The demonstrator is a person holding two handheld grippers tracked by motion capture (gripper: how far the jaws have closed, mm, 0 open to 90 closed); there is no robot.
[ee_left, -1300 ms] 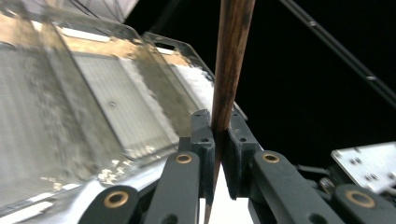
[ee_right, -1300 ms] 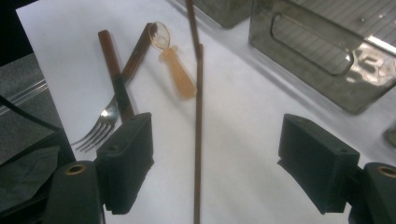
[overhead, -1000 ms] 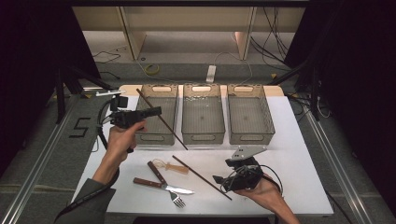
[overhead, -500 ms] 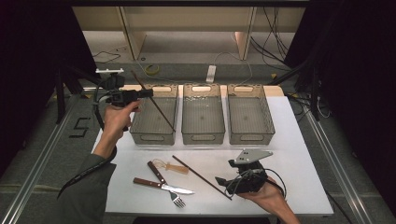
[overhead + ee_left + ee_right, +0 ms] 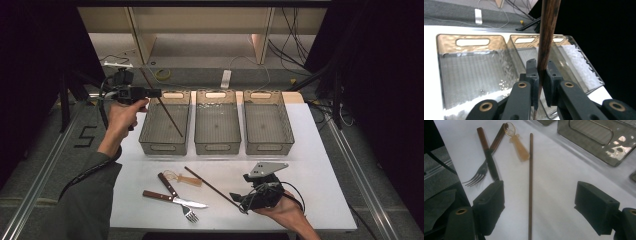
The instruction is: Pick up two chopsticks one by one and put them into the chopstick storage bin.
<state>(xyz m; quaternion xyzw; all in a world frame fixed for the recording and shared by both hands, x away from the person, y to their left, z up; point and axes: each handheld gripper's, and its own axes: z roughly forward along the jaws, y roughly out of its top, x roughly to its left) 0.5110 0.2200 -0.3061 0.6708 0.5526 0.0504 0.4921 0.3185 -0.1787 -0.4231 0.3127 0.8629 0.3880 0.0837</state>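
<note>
While the white surface (image 5: 310, 170) fills the middle of the high view, three clear bins stand in a row across its upper part: the left bin (image 5: 165, 125), the middle bin (image 5: 216, 122) and the right bin (image 5: 268, 122), all looking empty.

At upper left of that frame the left gripper (image 5: 152, 93) hangs over the far left corner of the left bin, jaws clamped on a dark wooden chopstick (image 5: 167, 112) that slants down and to the right, its lower tip inside or just above that bin. The left gripper view has the same chopstick (image 5: 546, 37) pinched upright between the pads.

At lower right the right gripper (image 5: 239, 197) rests near the surface with its jaws apart, the second chopstick (image 5: 530, 182) lying flat between them, untouched by either pad.

Lower centre lie a wood-handled knife (image 5: 172, 199), a fork (image 5: 176, 196) crossing it, and a small pale tag on a ring (image 5: 186, 178) just beside the second chopstick's far end.

The step in hand looks like dropping the held chopstick into the left bin. To do it well, I would lower the tip close to the bin floor and tilt the stick flatter along the bin's length before parting the jaws, so it neither bounces out nor props against the rim.
</note>
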